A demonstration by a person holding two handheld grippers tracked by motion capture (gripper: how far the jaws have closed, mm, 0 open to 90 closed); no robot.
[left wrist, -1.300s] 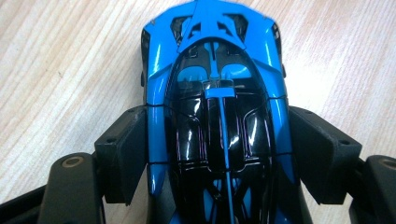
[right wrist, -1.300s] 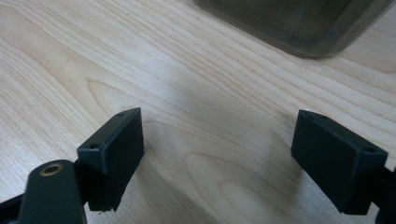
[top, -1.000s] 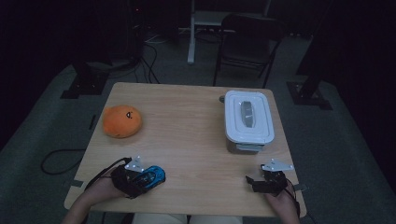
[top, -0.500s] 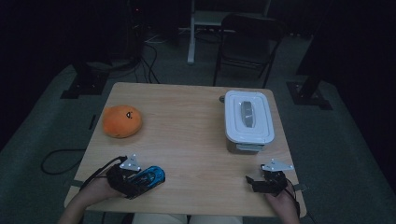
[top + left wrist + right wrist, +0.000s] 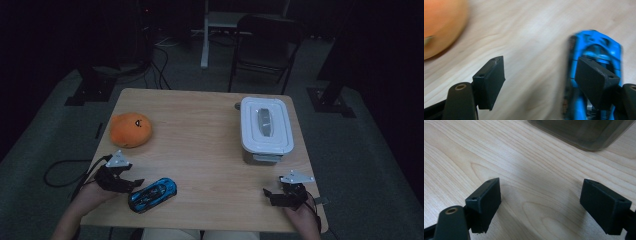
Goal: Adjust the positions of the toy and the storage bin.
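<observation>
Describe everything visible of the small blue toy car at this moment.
The small blue toy car looks like glossy plastic, bright blue with black windows and trim. It sits upright, angled, on the wooden table near its front edge. The open left gripper is right beside it; one jaw overlaps the car's body in the left gripper view, contact unclear.

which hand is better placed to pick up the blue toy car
Left. The left gripper is open right beside the toy car, one jaw already over it in its own view. The right gripper sits open at the table's far corner, near the white box.
</observation>
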